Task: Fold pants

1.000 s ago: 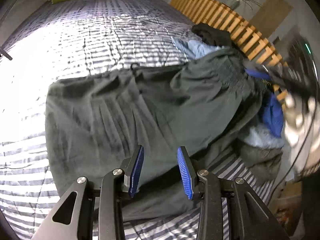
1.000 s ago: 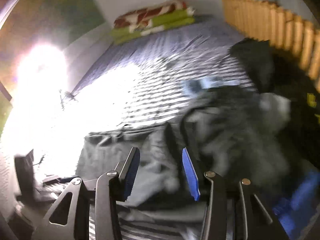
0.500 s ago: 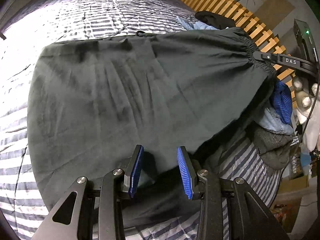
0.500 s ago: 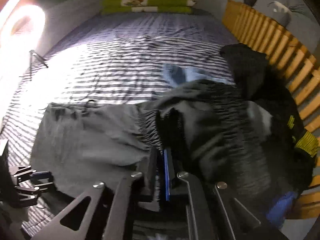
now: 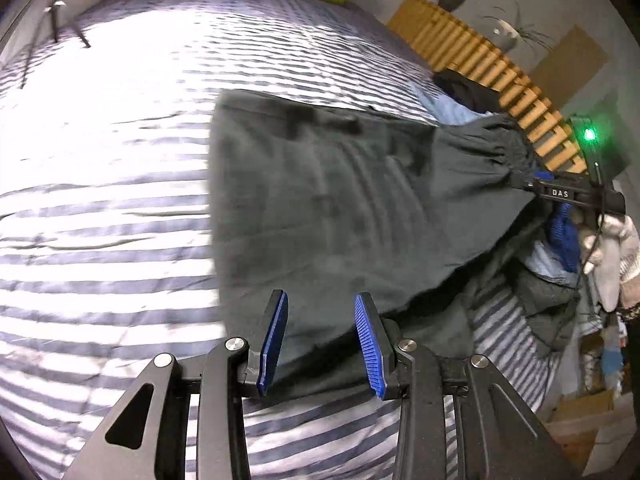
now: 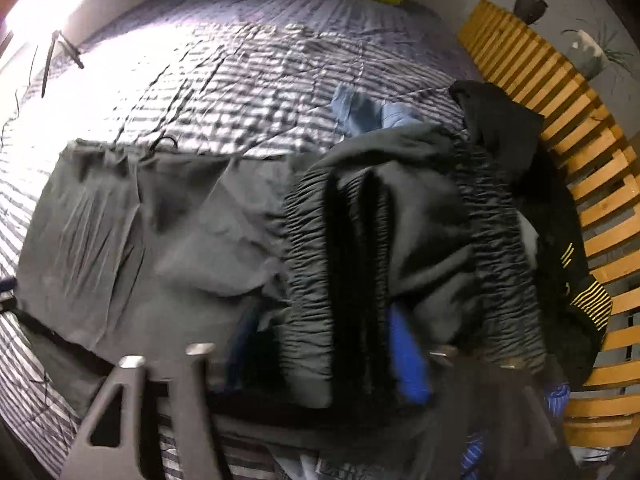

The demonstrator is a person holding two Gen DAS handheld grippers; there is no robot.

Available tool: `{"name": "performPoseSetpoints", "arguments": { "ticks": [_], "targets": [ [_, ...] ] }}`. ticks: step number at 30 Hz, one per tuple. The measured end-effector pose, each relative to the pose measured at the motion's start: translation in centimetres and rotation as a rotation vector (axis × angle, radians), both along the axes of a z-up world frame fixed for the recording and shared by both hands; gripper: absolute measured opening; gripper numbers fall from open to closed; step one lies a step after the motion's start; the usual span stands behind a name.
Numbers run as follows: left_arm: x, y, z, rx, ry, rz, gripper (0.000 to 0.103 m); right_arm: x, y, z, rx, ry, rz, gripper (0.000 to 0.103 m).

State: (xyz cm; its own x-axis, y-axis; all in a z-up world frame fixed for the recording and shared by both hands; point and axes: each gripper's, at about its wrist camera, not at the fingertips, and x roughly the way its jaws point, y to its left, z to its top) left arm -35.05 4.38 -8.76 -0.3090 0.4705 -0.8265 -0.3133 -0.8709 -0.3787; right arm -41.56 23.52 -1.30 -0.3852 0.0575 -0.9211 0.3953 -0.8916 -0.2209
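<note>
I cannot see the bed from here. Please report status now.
Left gripper open over pants. Right gripper shut on waistband. Clothes pile crowds the right side.

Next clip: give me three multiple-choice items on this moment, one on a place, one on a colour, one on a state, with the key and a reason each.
1. Where do the dark pants lie?
A. on the striped bedspread
B. on a wooden floor
C. in a basket

2. What colour are the pads on the left gripper?
A. red
B. blue
C. white

3. How does the left gripper stand?
A. shut on the pants
B. shut on nothing
C. open, over the near edge of the pants

Key: 1 A, grey and white stripes show around the cloth. 2 B, both pads are blue. 3 C, a wide gap shows between its pads, with cloth below.
</note>
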Motion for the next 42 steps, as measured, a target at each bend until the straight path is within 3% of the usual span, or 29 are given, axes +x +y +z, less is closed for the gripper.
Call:
{"name": "performPoseSetpoints", "arguments": {
  "ticks": [2, 6, 12, 17, 19, 22, 25, 26, 27, 31, 35, 38, 42],
  "targets": [
    [0.0, -1.3, 0.2, -0.010, 0.003, 0.021, 0.038, 0.4, -0.4, 0.3, 0.006, 0.006, 0.016, 0.017],
    [-0.1, -2.3, 0.4, -0.005, 0.004, 0.036, 0.038, 1.1, -0.9, 2.9, -0.036, 0.041, 0.046, 0.015],
    [0.0, 0.5, 0.9, -0.012, 0.030, -0.037, 0.038, 1.3, 0.3, 7.9, -0.113, 0.128, 0.067, 0.014],
    [-1.1, 3.0, -0.2, -0.047, 0.026, -0.070, 0.038, -0.4, 5.5, 4.9, -0.078, 0.111, -0.074, 0.014],
    [-1.4, 4.0, -1.6, -0.078, -0.006, -0.098, 0.038, -1.0, 6.8, 3.3, -0.114, 0.070, -0.095, 0.015],
    [-1.4, 5.2, -3.7, -0.149, -0.037, -0.144, 0.038, -1.3, 7.5, 2.0, -0.128, 0.050, -0.100, 0.019],
    [-0.5, 5.5, -3.8, -0.164, -0.003, -0.174, 0.044, -1.3, 7.7, 2.7, -0.131, 0.048, -0.101, 0.030],
    [-0.4, 5.4, -3.7, -0.163, -0.002, -0.172, 0.044, -1.2, 7.9, 3.2, -0.130, 0.056, -0.101, 0.039],
    [-0.3, 5.2, -3.5, -0.159, 0.001, -0.171, 0.044, -1.0, 8.3, 3.8, -0.126, 0.077, -0.103, 0.045],
    [0.1, 4.1, -1.8, -0.110, 0.037, -0.144, 0.044, 0.7, 9.2, 8.0, -0.096, 0.238, -0.153, 0.045],
    [0.0, 3.1, -0.6, -0.104, 0.073, -0.098, 0.044, 2.8, 5.0, 11.2, -0.107, 0.365, -0.061, 0.045],
    [-0.7, 1.8, -0.5, -0.086, 0.053, -0.032, 0.045, 2.7, -0.8, 9.8, -0.197, 0.277, 0.080, 0.045],
    [-0.9, -0.7, -1.4, -0.104, 0.018, 0.058, 0.060, 0.0, -8.9, 3.9, -0.289, 0.121, 0.173, 0.045]
  ]
}}
